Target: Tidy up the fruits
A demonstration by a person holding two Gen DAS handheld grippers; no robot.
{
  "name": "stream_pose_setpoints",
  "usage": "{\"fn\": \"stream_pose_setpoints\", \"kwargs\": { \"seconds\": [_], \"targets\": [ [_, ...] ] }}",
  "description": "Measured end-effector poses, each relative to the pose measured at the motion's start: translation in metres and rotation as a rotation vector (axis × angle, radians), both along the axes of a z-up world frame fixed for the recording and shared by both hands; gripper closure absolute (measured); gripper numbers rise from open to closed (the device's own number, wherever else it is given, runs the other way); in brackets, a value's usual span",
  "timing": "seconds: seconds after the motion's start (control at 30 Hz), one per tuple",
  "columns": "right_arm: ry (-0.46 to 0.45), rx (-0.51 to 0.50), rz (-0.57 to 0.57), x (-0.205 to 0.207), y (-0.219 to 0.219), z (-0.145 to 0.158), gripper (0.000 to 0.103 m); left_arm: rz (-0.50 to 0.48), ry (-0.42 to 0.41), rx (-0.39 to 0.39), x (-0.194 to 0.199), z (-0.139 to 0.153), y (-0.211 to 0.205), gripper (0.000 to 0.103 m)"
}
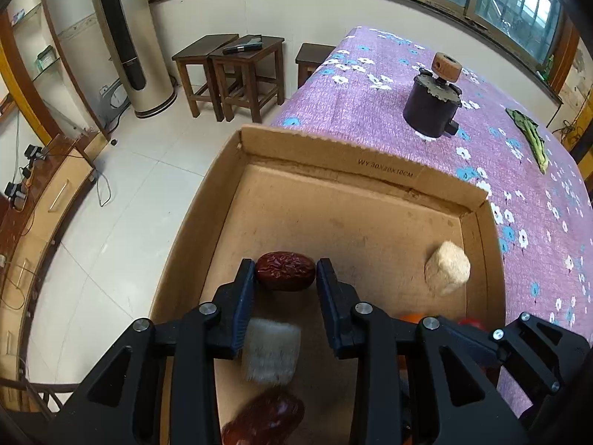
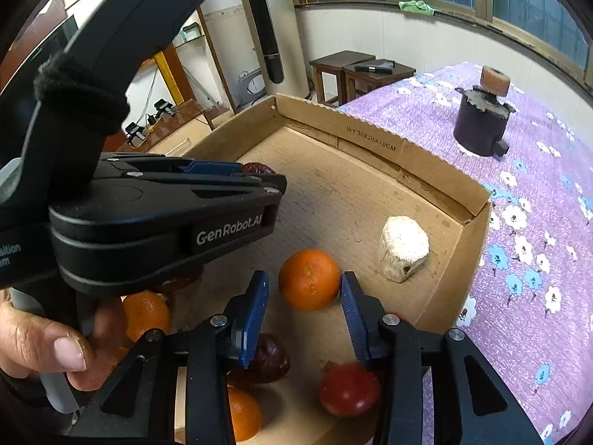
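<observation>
My left gripper (image 1: 285,272) is shut on a wrinkled red date (image 1: 284,270) and holds it above the floor of an open cardboard box (image 1: 333,155). Below it lie a pale fibrous block (image 1: 272,348) and another red date (image 1: 265,419). A second pale chunk (image 1: 446,267) sits near the box's right wall; it also shows in the right wrist view (image 2: 402,246). My right gripper (image 2: 304,296) is open, its fingers either side of an orange (image 2: 309,278) that rests in the box. Other oranges (image 2: 146,313), a dark date (image 2: 268,358) and a red fruit (image 2: 350,389) lie nearby.
The box sits at the left edge of a table under a purple flowered cloth (image 1: 370,118). A dark pot with a wooden knob (image 1: 431,105) stands behind it, and a green vegetable (image 1: 530,137) lies to the right. Wooden stools (image 1: 229,74) stand on the tiled floor.
</observation>
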State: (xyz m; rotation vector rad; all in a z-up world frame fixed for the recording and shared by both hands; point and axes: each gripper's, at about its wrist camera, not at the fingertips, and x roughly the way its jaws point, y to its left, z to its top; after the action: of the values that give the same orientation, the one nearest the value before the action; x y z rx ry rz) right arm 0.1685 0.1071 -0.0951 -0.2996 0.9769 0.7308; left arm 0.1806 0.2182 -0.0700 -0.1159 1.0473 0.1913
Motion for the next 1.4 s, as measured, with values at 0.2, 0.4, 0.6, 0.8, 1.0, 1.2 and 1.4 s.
{"fn": "stream_pose_setpoints", "kwargs": {
  "seconds": [0.2, 0.4, 0.6, 0.8, 1.0, 1.2, 1.4],
  "targets": [
    [-0.011, 0.012, 0.025, -0.013, -0.007, 0.007, 0.047, -0.003, -0.042, -0.009, -0.021, 0.013, -0.003, 0.059],
    [-0.02, 0.027, 0.038, -0.021, -0.019, 0.013, 0.047, 0.005, -0.088, -0.035, -0.051, 0.024, -0.005, 0.052],
    [-0.044, 0.057, 0.09, -0.037, -0.034, 0.025, 0.046, 0.051, -0.164, -0.043, -0.092, 0.039, -0.007, 0.033],
    [-0.066, 0.074, 0.158, -0.058, -0.05, 0.035, 0.034, 0.048, -0.198, -0.042, -0.129, 0.046, -0.019, 0.026],
    [-0.092, 0.061, 0.218, -0.078, -0.063, 0.038, 0.028, 0.026, -0.19, -0.021, -0.152, 0.046, -0.034, 0.026],
    [-0.114, 0.051, 0.279, -0.097, -0.076, 0.04, 0.022, -0.003, -0.169, 0.02, -0.172, 0.043, -0.049, 0.023],
    [-0.145, 0.055, 0.327, -0.115, -0.088, 0.043, 0.014, -0.011, -0.164, 0.05, -0.195, 0.042, -0.061, 0.023]
  ]
}}
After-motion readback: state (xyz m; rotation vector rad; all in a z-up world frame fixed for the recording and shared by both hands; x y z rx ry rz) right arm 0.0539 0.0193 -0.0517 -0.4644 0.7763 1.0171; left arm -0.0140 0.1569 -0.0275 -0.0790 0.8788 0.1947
